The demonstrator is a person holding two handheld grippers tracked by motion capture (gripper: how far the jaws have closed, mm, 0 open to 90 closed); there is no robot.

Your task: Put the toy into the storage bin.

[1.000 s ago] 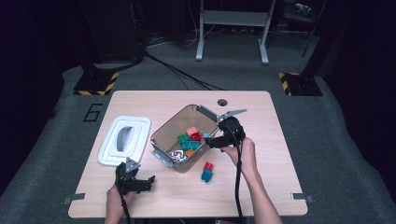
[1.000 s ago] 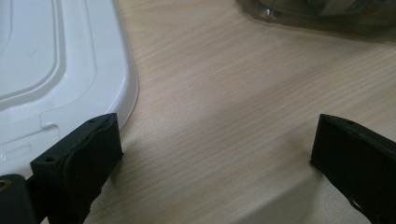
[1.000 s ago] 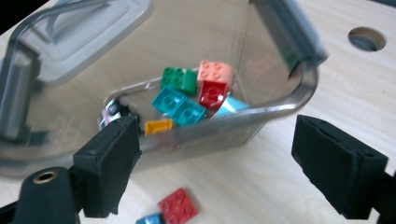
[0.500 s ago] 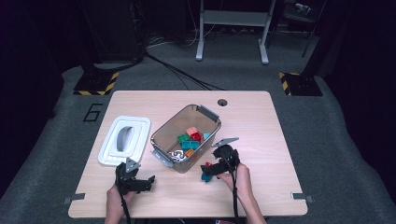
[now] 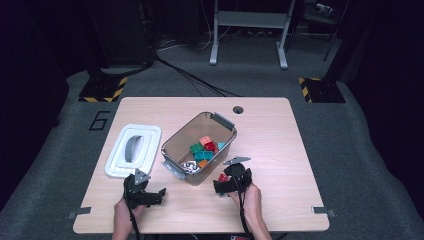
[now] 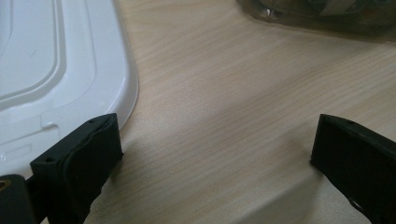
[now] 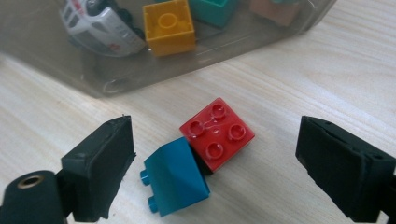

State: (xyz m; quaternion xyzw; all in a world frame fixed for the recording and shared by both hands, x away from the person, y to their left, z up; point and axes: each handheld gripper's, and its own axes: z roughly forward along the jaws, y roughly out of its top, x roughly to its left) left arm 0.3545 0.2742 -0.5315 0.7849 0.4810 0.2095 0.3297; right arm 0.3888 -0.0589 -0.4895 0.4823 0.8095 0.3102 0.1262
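Hovering wide open over the table, the right claw [image 7: 215,172] has the red brick [image 7: 217,132] and the blue brick [image 7: 175,181] touching it lying straight ahead between its jaws, just outside the clear bin [image 7: 140,74].

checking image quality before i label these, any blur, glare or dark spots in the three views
High view: table evenly lit, surroundings nearly black, small things soft. Left gripper view: white lid shows mild glare, the jaws cast soft shadows on the wood. Right gripper view: red block and blue block sharp; the clear bin wall hazes the toy car behind it.
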